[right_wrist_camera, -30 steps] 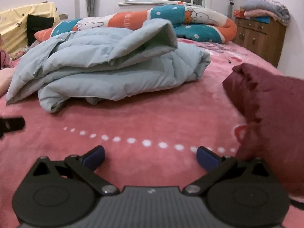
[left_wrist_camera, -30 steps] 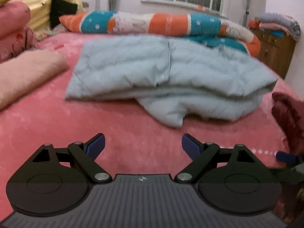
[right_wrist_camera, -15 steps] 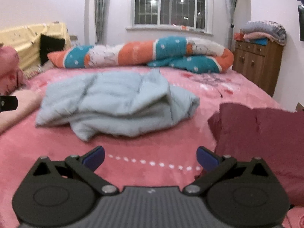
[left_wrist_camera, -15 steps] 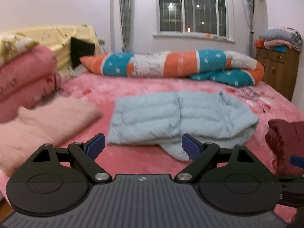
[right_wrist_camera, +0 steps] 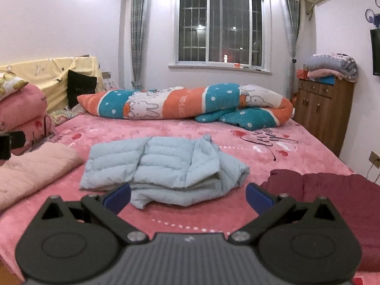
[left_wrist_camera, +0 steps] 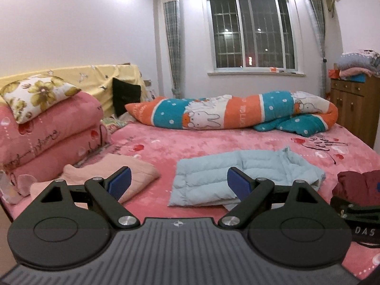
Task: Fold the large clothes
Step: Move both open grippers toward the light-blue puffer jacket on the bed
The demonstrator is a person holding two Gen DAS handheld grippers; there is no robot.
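A light blue puffer jacket [left_wrist_camera: 237, 173] lies folded on the pink bed [left_wrist_camera: 190, 147]; it also shows in the right wrist view [right_wrist_camera: 166, 166], its right side bunched. My left gripper [left_wrist_camera: 178, 185] is open and empty, held back from the jacket above the bed's near edge. My right gripper [right_wrist_camera: 187, 196] is open and empty, also back from the jacket. A dark red garment [right_wrist_camera: 332, 194] lies at the right, by the right gripper. A folded pink garment [left_wrist_camera: 114, 173] lies at the left.
A rolled orange, teal and white blanket [left_wrist_camera: 237, 114] lies across the far bed. Stacked pink quilts with a floral pillow [left_wrist_camera: 40, 128] stand at the left. A wooden cabinet [right_wrist_camera: 325, 109] with folded blankets stands at the right wall. The right gripper shows in the left wrist view [left_wrist_camera: 356, 213].
Both grippers have pulled back and risen away from the blue jacket, so it looks smaller and the whole room shows. Both stay open and empty.
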